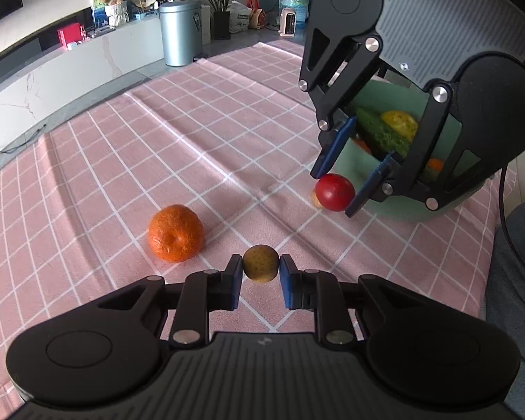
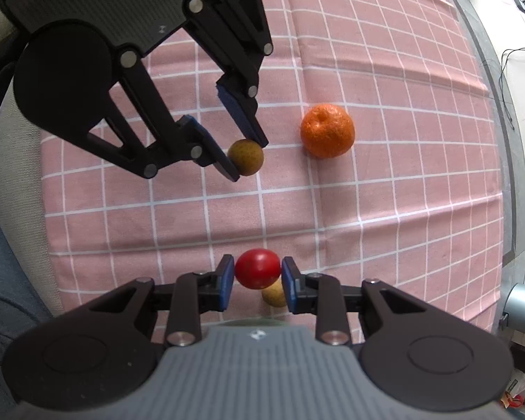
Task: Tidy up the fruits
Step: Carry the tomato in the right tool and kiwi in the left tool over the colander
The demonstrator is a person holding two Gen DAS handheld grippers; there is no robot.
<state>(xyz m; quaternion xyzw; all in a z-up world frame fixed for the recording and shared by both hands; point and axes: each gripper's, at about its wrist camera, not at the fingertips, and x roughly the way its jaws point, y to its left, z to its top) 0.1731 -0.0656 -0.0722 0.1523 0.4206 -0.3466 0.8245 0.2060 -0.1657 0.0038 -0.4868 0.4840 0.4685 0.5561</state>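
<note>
I had my left gripper [image 1: 260,268] pinching the small brown-speckled fruit [image 1: 260,263] between its blue pads, lifted clear of the pink checked cloth [image 1: 199,147]. My right gripper [image 2: 258,270] was clamped the same way on the red tomato [image 2: 258,268], pointing almost straight down. A second small yellowish fruit [image 2: 274,294] lay on the cloth directly beneath the tomato, just behind the right pads.

What the next move turned on, as I judged it, was the green bowl [image 1: 353,161]. It sat right behind my right claw, its rim touching nothing but nearly under the tomato, with a cucumber [image 1: 381,129] and a yellow fruit [image 1: 400,124] already inside. From my left claw it lay ahead and well off to the right, so the right hand was plainly the nearer. The orange [image 1: 176,232] rested untouched just ahead-left of my left fingertips
</note>
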